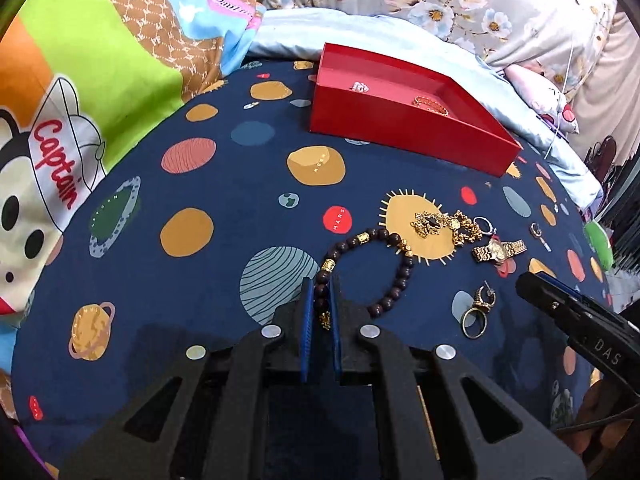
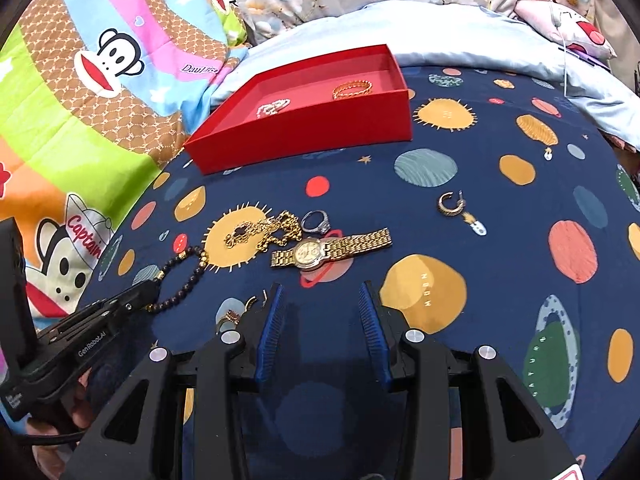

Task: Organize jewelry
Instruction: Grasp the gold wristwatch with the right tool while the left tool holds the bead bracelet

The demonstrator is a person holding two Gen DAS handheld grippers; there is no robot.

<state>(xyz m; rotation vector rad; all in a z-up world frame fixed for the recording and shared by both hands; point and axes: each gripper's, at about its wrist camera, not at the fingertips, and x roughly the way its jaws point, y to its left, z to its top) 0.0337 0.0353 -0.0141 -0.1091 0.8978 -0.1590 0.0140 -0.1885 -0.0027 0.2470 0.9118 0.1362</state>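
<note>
My left gripper (image 1: 321, 286) is shut on a dark bead bracelet (image 1: 394, 240) with gold spacers, which lies on the navy planet-print cloth. Its other side shows in the right wrist view (image 2: 188, 286). My right gripper (image 2: 320, 292) is open and empty, just short of a gold watch (image 2: 328, 249). A gold chain necklace (image 2: 264, 230) and a silver ring (image 2: 316, 221) lie behind the watch. A red box (image 2: 304, 130) at the back holds a gold bangle (image 2: 352, 89) and a pearl piece (image 2: 273, 107).
A gold ring (image 1: 474, 320) and an earring (image 1: 484, 296) lie left of my right gripper. A hoop earring (image 2: 451, 202) lies to the right. Cartoon blankets (image 2: 80, 92) and a pale blue pillow (image 2: 460, 36) border the cloth.
</note>
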